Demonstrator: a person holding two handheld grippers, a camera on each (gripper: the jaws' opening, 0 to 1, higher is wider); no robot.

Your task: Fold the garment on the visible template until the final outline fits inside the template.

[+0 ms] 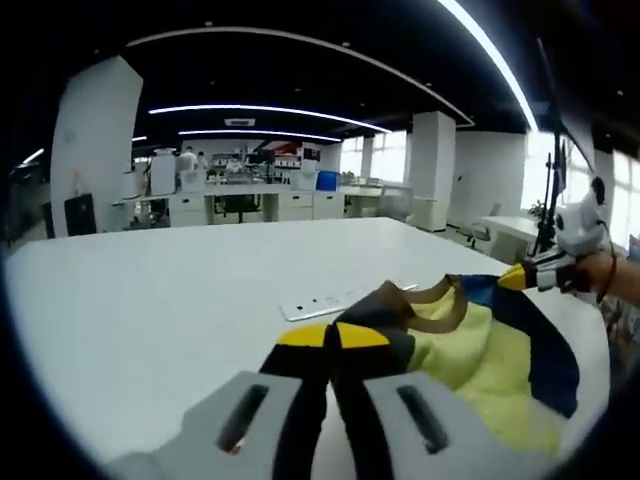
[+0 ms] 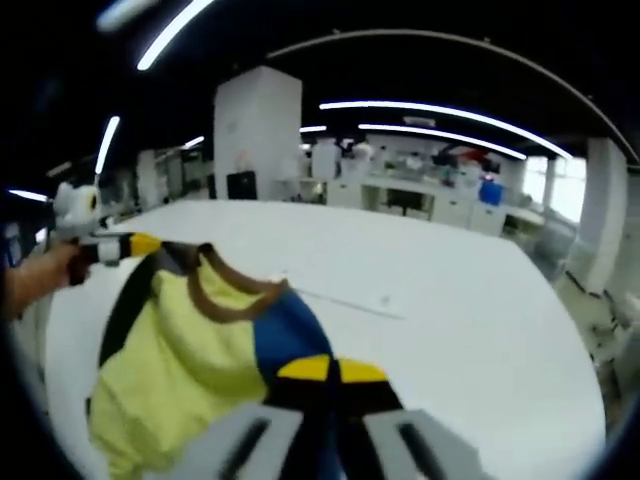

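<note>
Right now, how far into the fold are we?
Early. Done: both grippers have hold of the garment, the left gripper and right gripper each shut on a shoulder either side of the brown collar. In hand: it is held spread between them over the white table. Left: no fold shows yet, and I cannot make out the template outline.

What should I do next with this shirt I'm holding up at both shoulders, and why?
Probably lower it flat onto the white table. The left gripper and the right gripper each pinch a shoulder of the yellow garment, which hangs bunched between them near the table's edge. Spreading it flat likely has to come before any fold.
</note>
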